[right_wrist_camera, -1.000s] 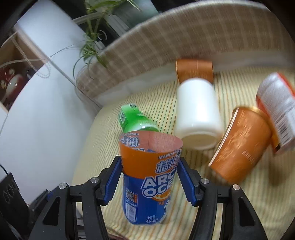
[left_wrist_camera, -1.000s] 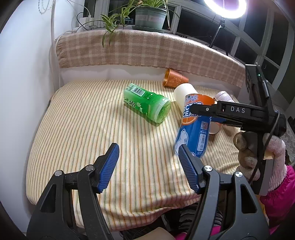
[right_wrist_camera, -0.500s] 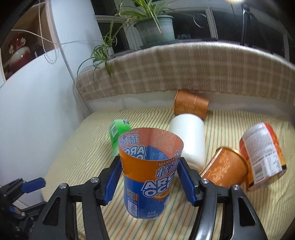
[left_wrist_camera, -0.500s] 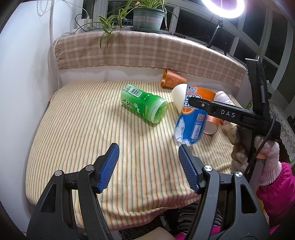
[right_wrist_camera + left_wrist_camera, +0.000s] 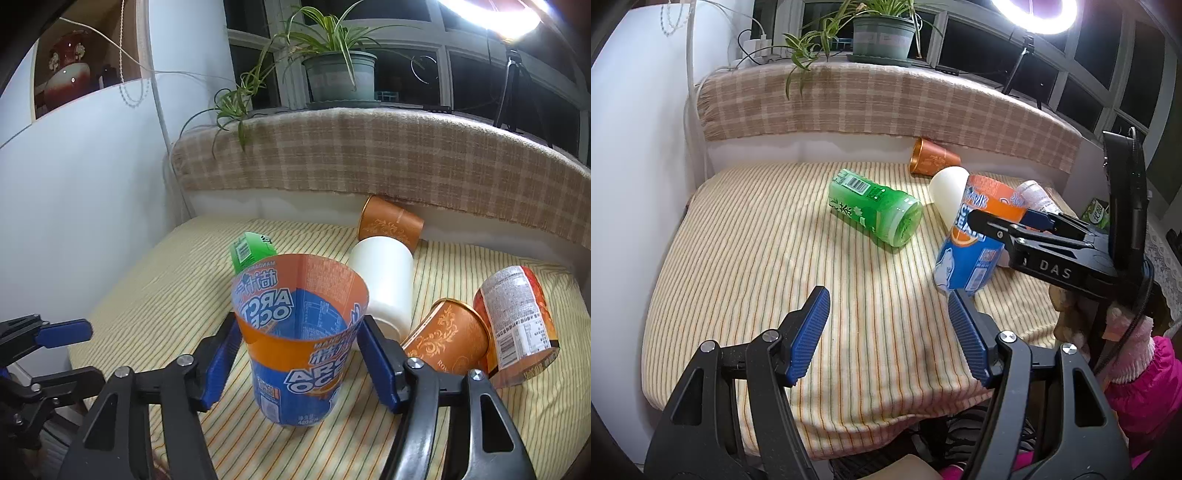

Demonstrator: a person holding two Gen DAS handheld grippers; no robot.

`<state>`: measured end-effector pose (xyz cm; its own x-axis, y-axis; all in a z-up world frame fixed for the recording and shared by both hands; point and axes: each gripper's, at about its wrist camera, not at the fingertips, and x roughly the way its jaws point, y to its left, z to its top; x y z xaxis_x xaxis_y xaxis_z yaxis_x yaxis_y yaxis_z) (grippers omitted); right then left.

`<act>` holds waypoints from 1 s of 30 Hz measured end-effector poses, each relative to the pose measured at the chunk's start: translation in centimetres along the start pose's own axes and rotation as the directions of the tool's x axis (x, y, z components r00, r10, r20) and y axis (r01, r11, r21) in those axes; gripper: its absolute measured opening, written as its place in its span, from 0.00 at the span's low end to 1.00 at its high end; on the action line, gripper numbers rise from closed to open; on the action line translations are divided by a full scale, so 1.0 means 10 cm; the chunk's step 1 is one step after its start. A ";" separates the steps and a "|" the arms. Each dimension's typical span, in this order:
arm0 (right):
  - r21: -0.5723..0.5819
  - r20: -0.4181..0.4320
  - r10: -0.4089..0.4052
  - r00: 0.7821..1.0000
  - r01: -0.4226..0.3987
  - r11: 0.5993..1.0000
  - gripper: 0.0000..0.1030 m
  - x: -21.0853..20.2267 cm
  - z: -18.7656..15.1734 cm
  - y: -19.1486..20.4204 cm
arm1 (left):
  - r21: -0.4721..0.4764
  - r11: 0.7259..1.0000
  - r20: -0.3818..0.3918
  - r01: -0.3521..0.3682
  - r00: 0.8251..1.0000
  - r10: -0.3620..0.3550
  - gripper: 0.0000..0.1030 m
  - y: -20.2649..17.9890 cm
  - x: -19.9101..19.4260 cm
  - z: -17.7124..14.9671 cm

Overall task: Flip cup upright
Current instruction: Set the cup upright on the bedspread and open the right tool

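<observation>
My right gripper [image 5: 297, 354] is shut on a blue and orange cup [image 5: 303, 373] with its open mouth up, nearly upright, its base at or just above the striped cloth [image 5: 184, 273]. In the left wrist view the same cup [image 5: 973, 254] shows at the right, leaning a little, held by the right gripper [image 5: 1004, 225]. My left gripper [image 5: 888, 332] is open and empty above the front of the striped cloth [image 5: 757, 240], left of the cup.
A green cup [image 5: 875, 210], a white cup [image 5: 384, 284], two orange cups [image 5: 391, 223] [image 5: 448, 338] and a red-labelled cup [image 5: 517, 314] lie on their sides. A plaid-covered ledge [image 5: 886, 103] with a potted plant [image 5: 882, 33] backs the cloth. A white wall [image 5: 639, 166] stands at the left.
My right gripper has turned the blue and orange cup from tilted to nearly upright and lowered it toward the cloth. My left gripper has stayed open in place.
</observation>
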<state>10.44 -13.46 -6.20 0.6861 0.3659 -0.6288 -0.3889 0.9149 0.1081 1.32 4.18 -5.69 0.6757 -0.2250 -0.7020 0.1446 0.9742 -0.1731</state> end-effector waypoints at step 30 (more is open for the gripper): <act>0.137 0.223 -0.256 0.941 0.230 0.964 1.00 -1.36 -0.34 -0.28 | 0.072 0.983 0.390 -0.170 0.912 0.129 0.96 -0.51 -0.68 0.12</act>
<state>0.08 -21.54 -0.58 0.8818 0.1479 -0.4478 -0.1327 0.9890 0.0654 -3.14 0.79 0.76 0.9168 -0.0730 -0.3926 0.0790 0.9969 -0.0009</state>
